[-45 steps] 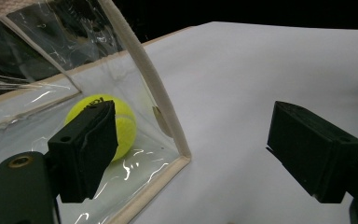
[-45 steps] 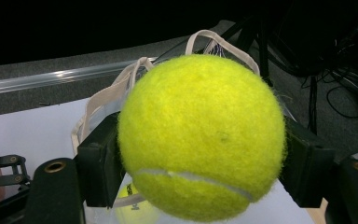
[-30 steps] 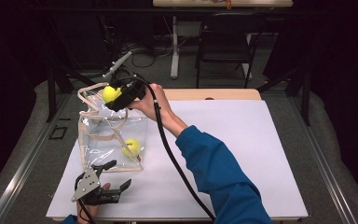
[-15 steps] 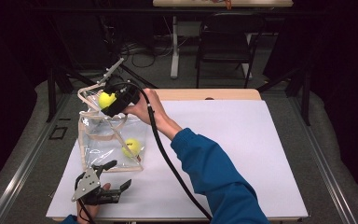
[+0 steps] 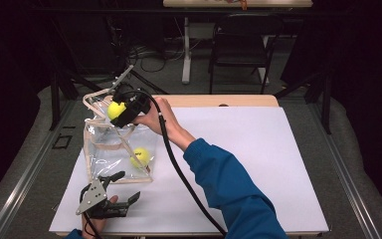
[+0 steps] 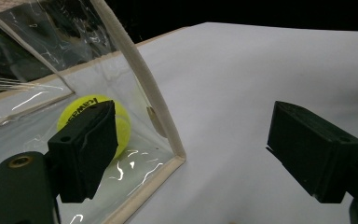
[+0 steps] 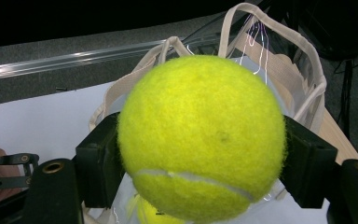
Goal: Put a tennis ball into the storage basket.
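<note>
Right tool [image 5: 115, 110], arm stretched toward eleven o'clock, clamped on one fuzzy yellow tennis ball [image 7: 200, 137] above clear plastic tote bag [image 5: 110, 144]. Second yellow tennis ball [image 5: 140, 157] inside. Left tool [image 5: 122, 190] gaping at seven o'clock on white tabletop [image 5: 258, 149].

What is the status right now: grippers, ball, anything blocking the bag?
Right gripper shut on yellow tennis ball, above clear plastic bag. Left gripper open, on table by the bag. Second tennis ball inside. Bag mouth unobstructed.

A white table [image 5: 258, 164] carries a clear bag [image 5: 110, 154], standing upright.
</note>
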Demonstrator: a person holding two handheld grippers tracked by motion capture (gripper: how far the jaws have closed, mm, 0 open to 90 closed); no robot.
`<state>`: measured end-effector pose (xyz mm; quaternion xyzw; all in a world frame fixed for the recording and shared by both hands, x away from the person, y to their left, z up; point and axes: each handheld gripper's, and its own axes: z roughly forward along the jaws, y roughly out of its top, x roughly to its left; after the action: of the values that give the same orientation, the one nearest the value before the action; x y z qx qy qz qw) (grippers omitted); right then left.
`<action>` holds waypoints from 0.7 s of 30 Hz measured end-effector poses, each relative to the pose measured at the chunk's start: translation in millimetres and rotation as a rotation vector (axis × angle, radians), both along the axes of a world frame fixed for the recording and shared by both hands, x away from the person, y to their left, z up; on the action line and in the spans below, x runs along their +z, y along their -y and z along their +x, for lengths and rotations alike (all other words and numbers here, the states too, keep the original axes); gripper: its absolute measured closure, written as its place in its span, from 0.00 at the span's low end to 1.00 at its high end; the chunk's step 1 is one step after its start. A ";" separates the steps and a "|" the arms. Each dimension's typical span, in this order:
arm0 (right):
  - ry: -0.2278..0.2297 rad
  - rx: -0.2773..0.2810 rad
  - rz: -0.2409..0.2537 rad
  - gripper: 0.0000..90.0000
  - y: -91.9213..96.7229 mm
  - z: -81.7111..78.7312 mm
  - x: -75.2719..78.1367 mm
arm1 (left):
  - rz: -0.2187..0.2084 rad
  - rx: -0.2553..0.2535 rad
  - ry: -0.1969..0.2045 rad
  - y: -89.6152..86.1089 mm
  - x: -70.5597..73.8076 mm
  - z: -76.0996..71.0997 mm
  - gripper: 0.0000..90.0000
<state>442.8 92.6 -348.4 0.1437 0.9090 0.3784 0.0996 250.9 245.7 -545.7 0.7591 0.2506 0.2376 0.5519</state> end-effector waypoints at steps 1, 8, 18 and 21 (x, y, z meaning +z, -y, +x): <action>-0.011 0.001 0.004 0.28 0.5 -0.4 0.0 | -0.001 0.000 0.000 0.0 0.0 0.0 0.18; -0.007 -0.001 0.046 0.12 7.6 -4.3 4.3 | -0.002 -0.001 0.003 0.0 0.1 -0.4 0.18; -0.020 -0.002 0.048 0.00 26.2 -5.8 9.3 | 0.007 -0.003 -0.001 0.5 -0.6 0.9 0.18; -0.030 -0.011 0.047 0.00 33.6 -5.1 7.9 | 0.006 -0.001 -0.001 1.4 -0.8 1.1 0.18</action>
<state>437.7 58.9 -340.5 0.1565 0.9005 0.3969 0.0847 252.1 244.3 -546.5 0.7609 0.2500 0.2375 0.5497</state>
